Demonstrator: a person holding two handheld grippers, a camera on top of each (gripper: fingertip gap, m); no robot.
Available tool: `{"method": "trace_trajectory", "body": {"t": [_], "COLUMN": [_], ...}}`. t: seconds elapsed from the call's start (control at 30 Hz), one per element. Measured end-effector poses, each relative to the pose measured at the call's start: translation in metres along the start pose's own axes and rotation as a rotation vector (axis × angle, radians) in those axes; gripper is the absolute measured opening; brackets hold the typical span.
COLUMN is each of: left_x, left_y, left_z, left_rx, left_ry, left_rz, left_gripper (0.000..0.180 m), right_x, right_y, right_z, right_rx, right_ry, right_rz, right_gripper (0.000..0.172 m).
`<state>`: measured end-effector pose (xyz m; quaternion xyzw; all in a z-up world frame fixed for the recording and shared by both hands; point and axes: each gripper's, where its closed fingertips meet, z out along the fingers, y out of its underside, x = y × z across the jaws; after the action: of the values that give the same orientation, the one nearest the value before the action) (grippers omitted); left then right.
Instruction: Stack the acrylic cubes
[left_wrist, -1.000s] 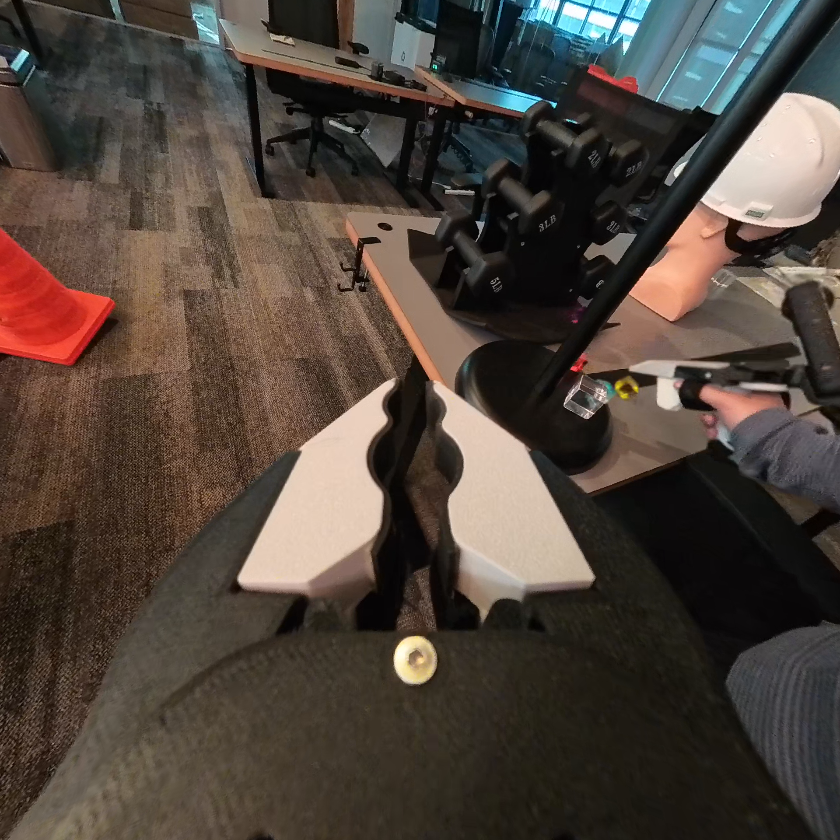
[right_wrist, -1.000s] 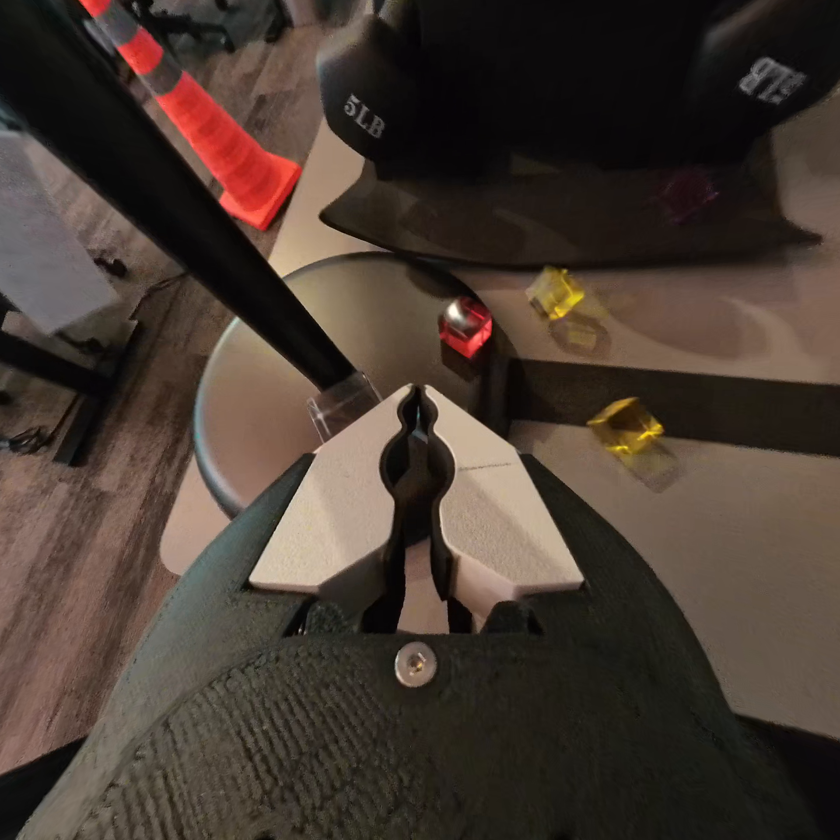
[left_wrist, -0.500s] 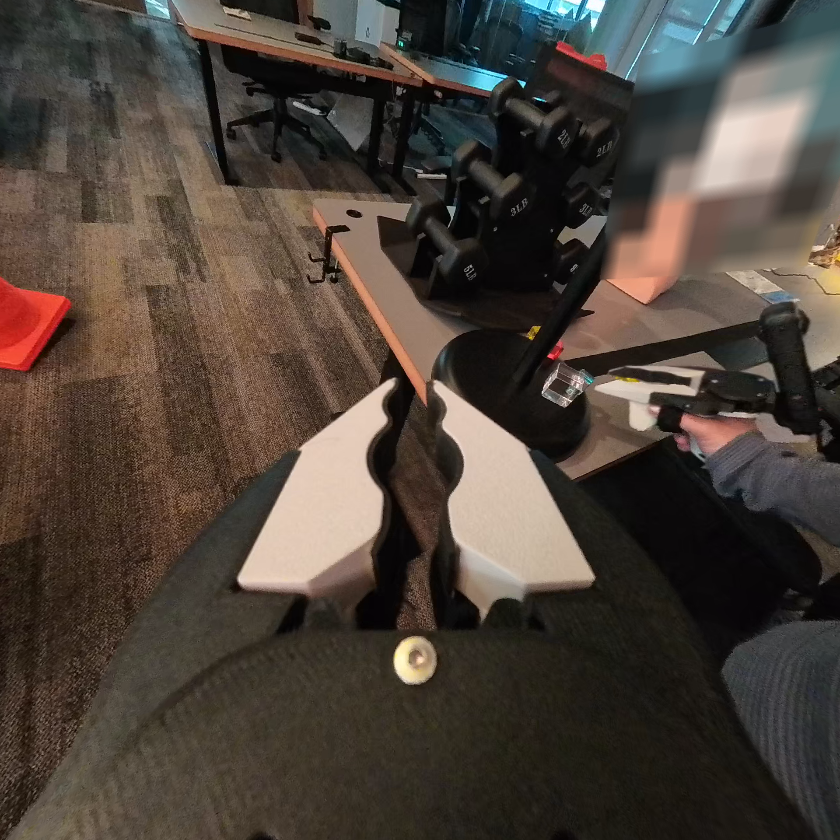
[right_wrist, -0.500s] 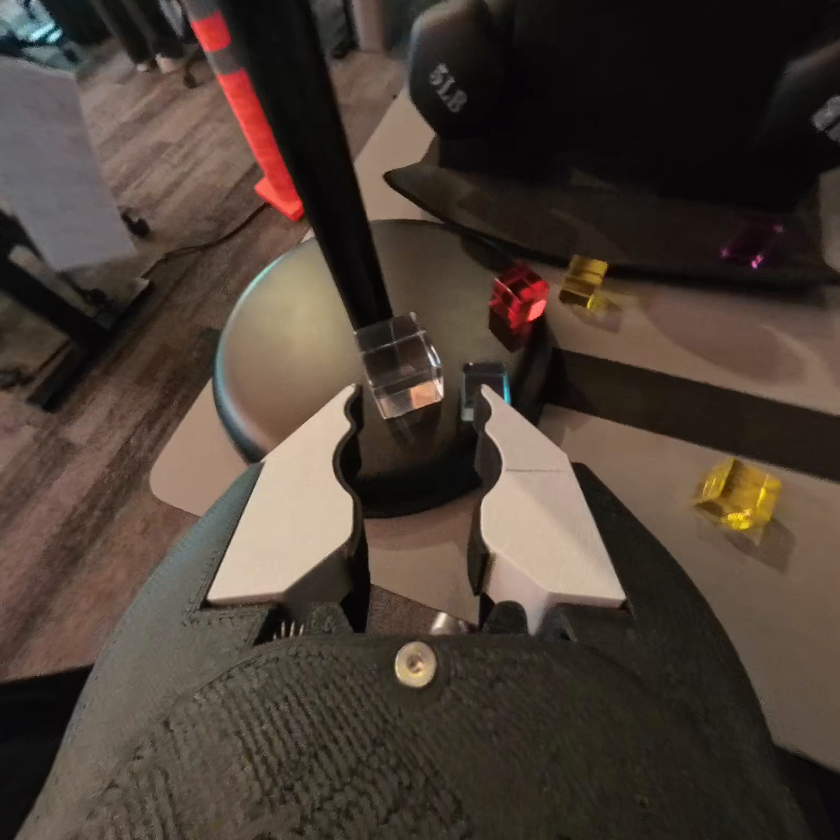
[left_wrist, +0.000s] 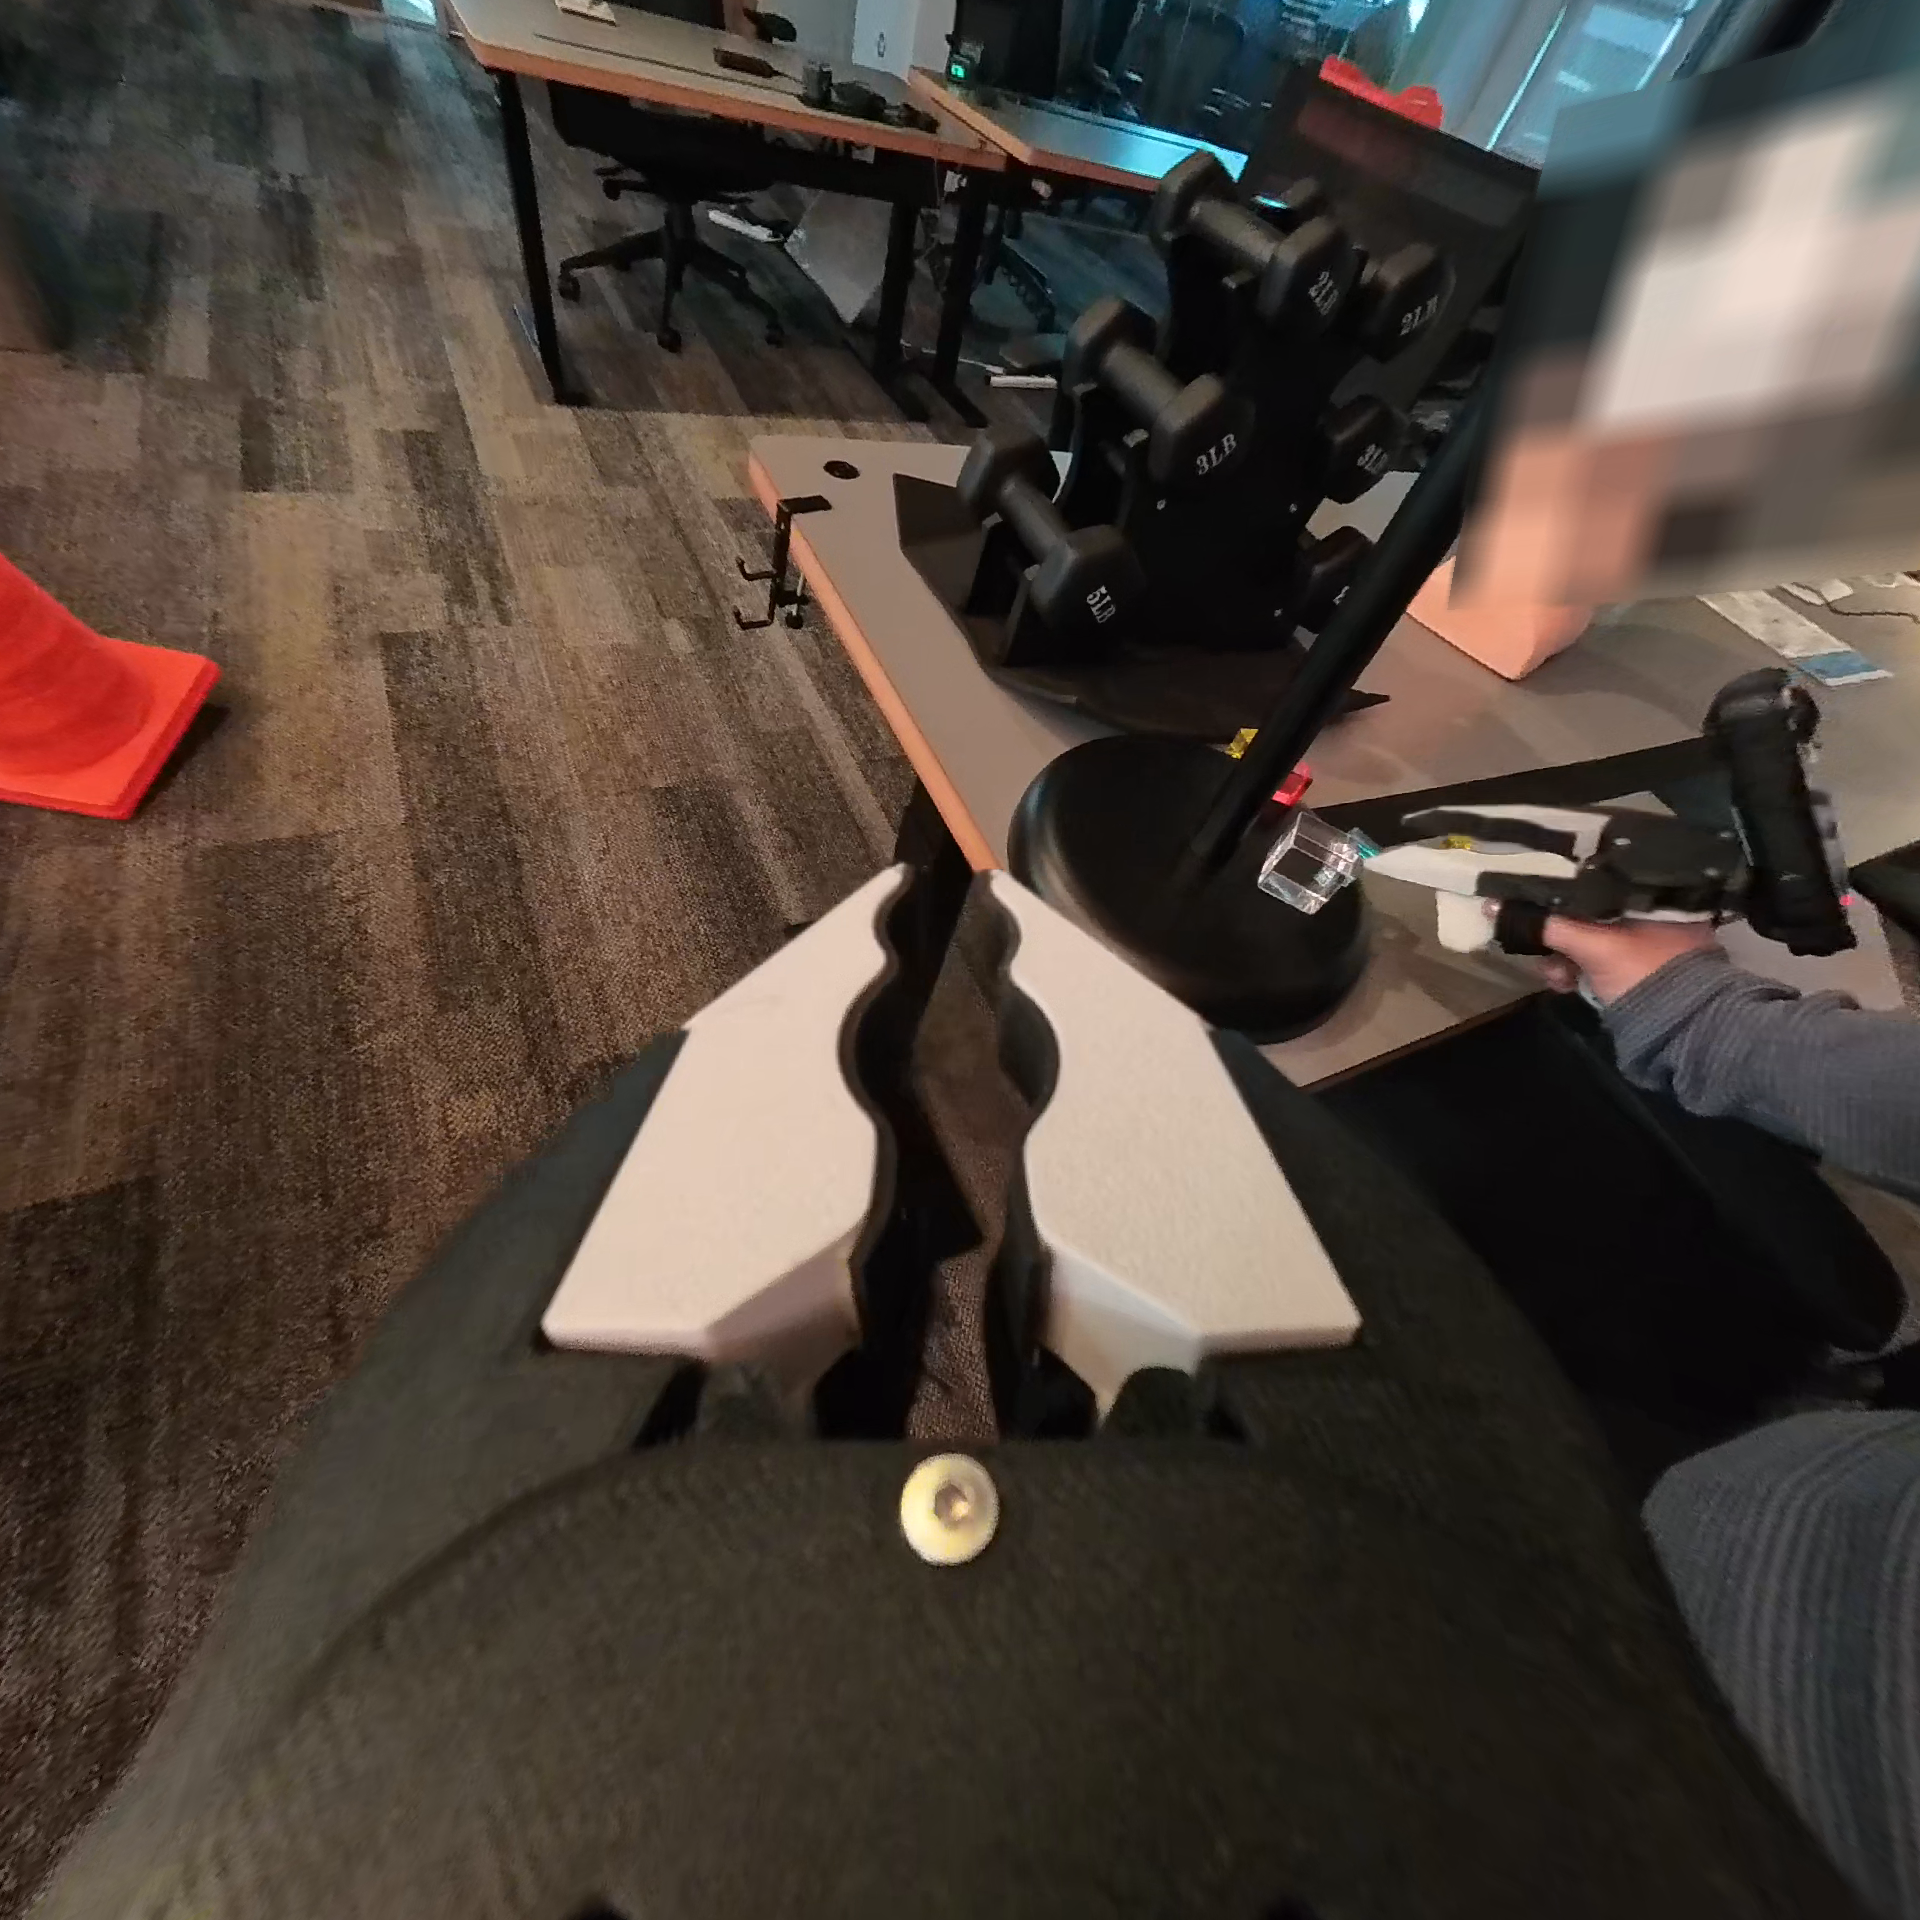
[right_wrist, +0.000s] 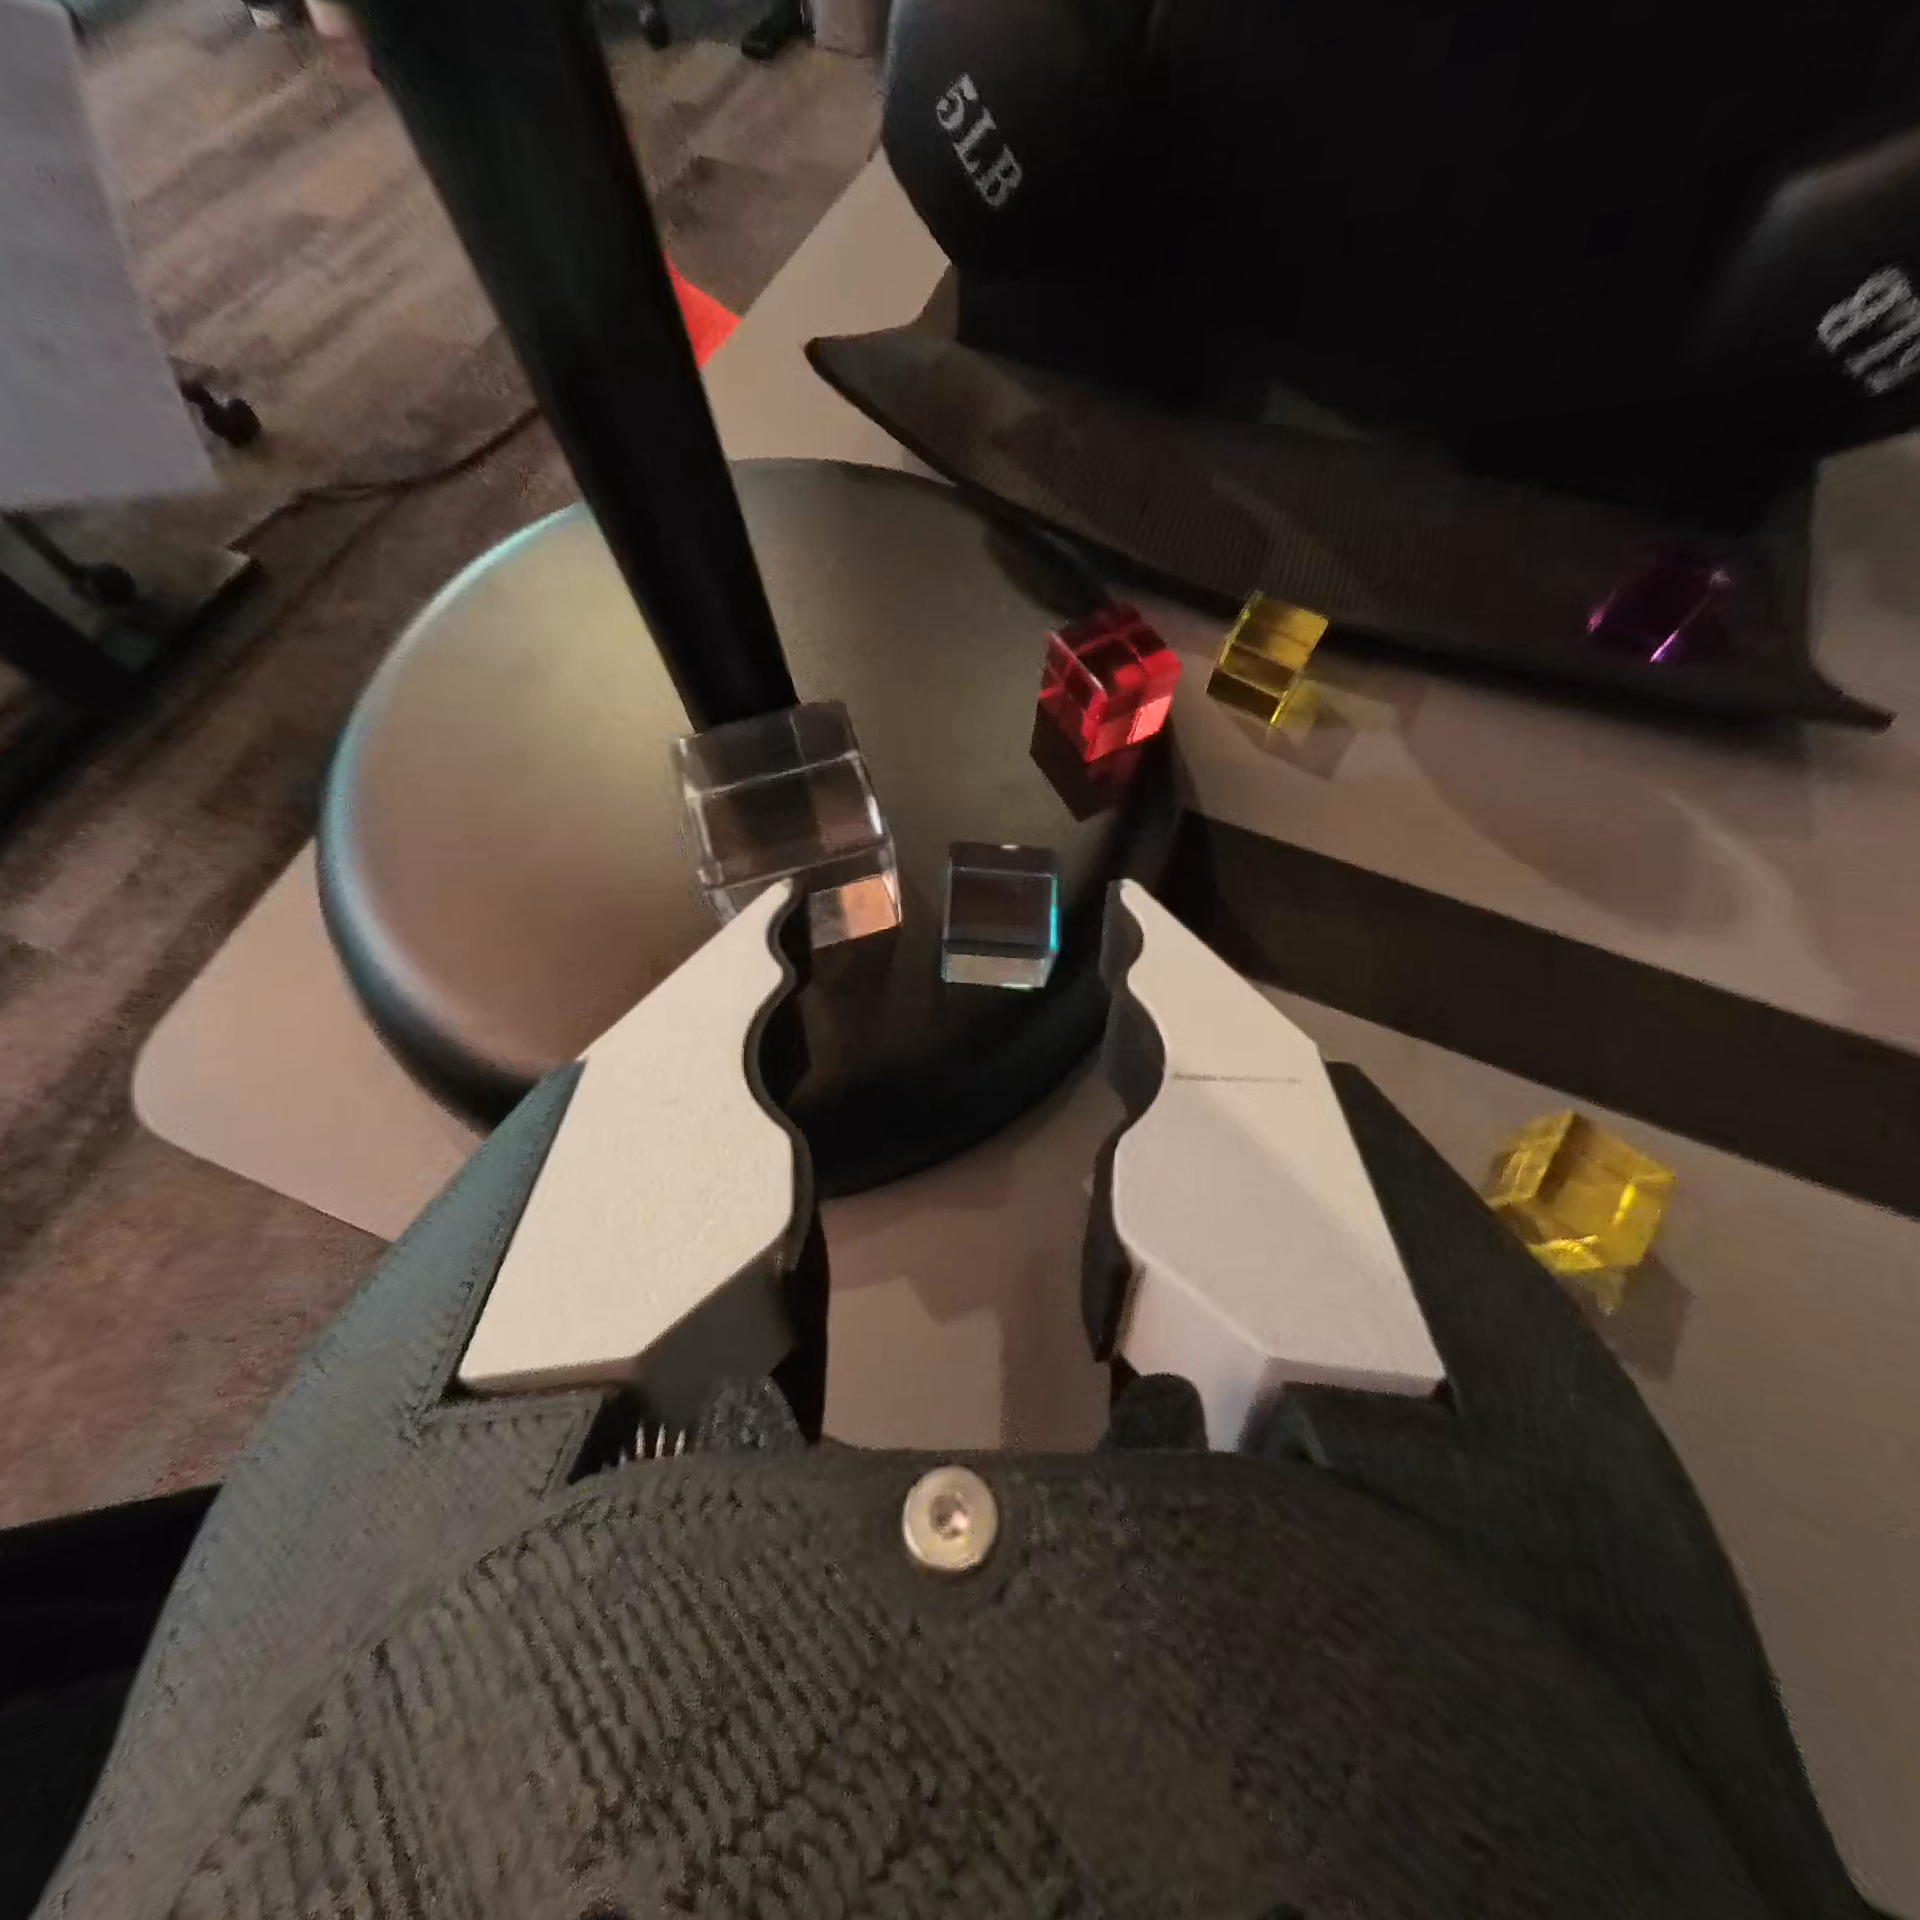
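The left gripper (left_wrist: 943, 883) hangs out over the patterned carpet (left_wrist: 416, 727), off the table's near corner, its white fingers (left_wrist: 748, 1122) drawn to a narrow slit with nothing between them. Far to its left sits an orange cone (left_wrist: 83, 707). Ahead and to its right is the grey table (left_wrist: 894, 623) with a black dumbbell rack (left_wrist: 1226, 447) on a dark mat.

The right gripper (right_wrist: 951, 904) is spread wide and grips nothing — its tips hover just over the near edge of a round black stand base (right_wrist: 499, 790) on the table. A clear cube (right_wrist: 784, 810) stands on the base right ahead of its left fingertip (right_wrist: 758, 914), against the foot of the black pole (right_wrist: 582, 364); whether tip and cube touch cannot be told. A smaller clear cube with a bluish edge (right_wrist: 997, 914) sits between the tips, just ahead, apart from both. Farther ahead and to the right, a red cube (right_wrist: 1112, 675) rests at the base's far rim, a yellow cube (right_wrist: 1268, 655) beside it on the tabletop, and a purple cube (right_wrist: 1662, 603) on the mat's edge. Another yellow cube (right_wrist: 1579, 1195) lies close to the gripper's right side.
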<state>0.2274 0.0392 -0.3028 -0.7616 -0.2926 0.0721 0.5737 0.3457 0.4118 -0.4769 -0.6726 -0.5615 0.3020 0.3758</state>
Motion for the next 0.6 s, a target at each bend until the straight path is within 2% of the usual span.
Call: {"method": "trace_trajectory", "body": {"t": [0.13,0.27,0.3,0.37,0.5,0.6], "left_x": [0.0,0.003,0.003,0.005,0.007,0.008], "left_y": [0.004,0.005,0.005,0.005,0.009,0.01], "left_z": [0.0,-0.001,-0.001,-0.001,-0.003,-0.003], "left_rx": [0.002,0.0,0.0,0.001,-0.01,-0.008], "left_ry": [0.009,0.01,0.01,0.011,0.002,-0.002], "left_rz": [-0.048,-0.045,-0.042,-0.041,-0.023,-0.02], "left_gripper": [0.009,0.009,0.009,0.009,0.009,0.009], "right_x": [-0.033,-0.044,-0.043,-0.041,-0.043,-0.052], "right_y": [-0.016,-0.004,0.003,0.011,-0.004,-0.004], "right_z": [0.002,0.021,0.026,0.031,0.03,0.027], "right_rx": [0.049,-0.123,-0.186,-0.275,-0.253,-0.256], "right_ry": [-0.126,-0.162,-0.164,-0.172,-0.118,-0.065], "right_rz": [-0.115,-0.214,-0.219,-0.214,-0.119,-0.135], "right_gripper": [0.059,0.078,0.074,0.043,0.042,0.042]}}
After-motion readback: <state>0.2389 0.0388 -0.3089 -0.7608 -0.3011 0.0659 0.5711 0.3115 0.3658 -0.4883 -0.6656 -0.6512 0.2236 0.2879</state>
